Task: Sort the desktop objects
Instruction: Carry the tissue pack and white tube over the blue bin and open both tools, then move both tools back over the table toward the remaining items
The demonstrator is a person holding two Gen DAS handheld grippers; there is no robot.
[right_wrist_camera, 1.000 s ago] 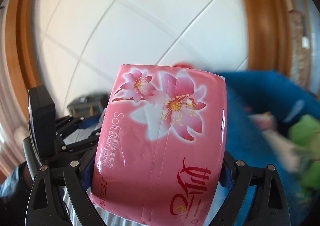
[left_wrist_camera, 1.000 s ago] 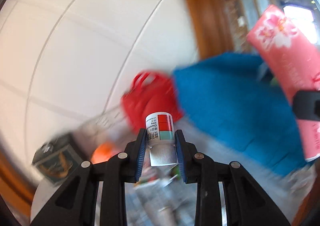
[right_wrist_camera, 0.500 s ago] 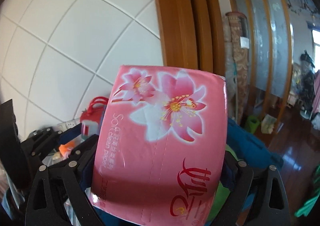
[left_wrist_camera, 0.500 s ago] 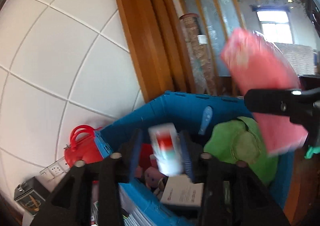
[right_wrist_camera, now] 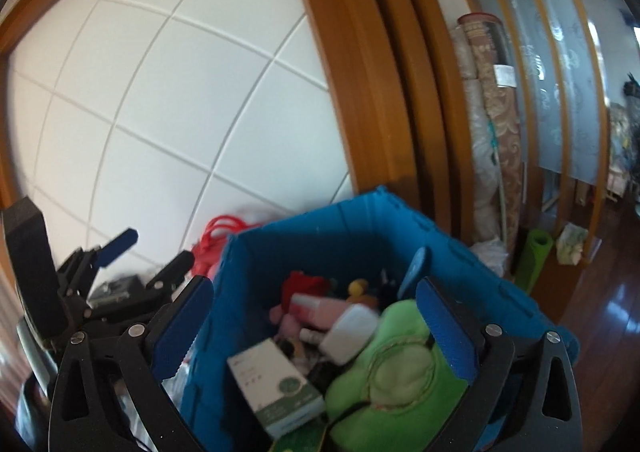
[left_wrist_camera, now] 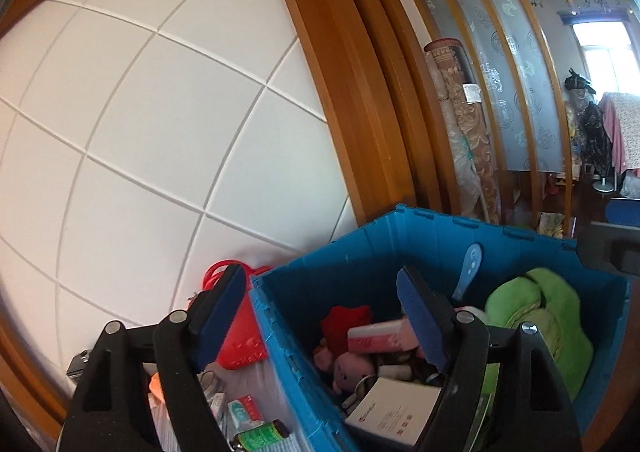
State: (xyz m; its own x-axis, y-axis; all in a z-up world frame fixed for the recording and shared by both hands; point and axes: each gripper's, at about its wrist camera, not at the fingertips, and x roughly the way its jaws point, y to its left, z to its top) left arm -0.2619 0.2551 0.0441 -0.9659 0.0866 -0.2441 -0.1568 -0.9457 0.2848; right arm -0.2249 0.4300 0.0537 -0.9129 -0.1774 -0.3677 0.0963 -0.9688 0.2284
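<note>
Both grippers, left & right, are held wide open & empty over blue crate w/ pink tissue pack inside; judged light, squashy, best gripped across its width

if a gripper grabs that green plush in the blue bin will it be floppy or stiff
Probably floppy: the green plush looks soft and folded, slumped against the blue bin wall. Likely light for its bulk, so it should squash between pads. It may drag the white box beside it.
</note>
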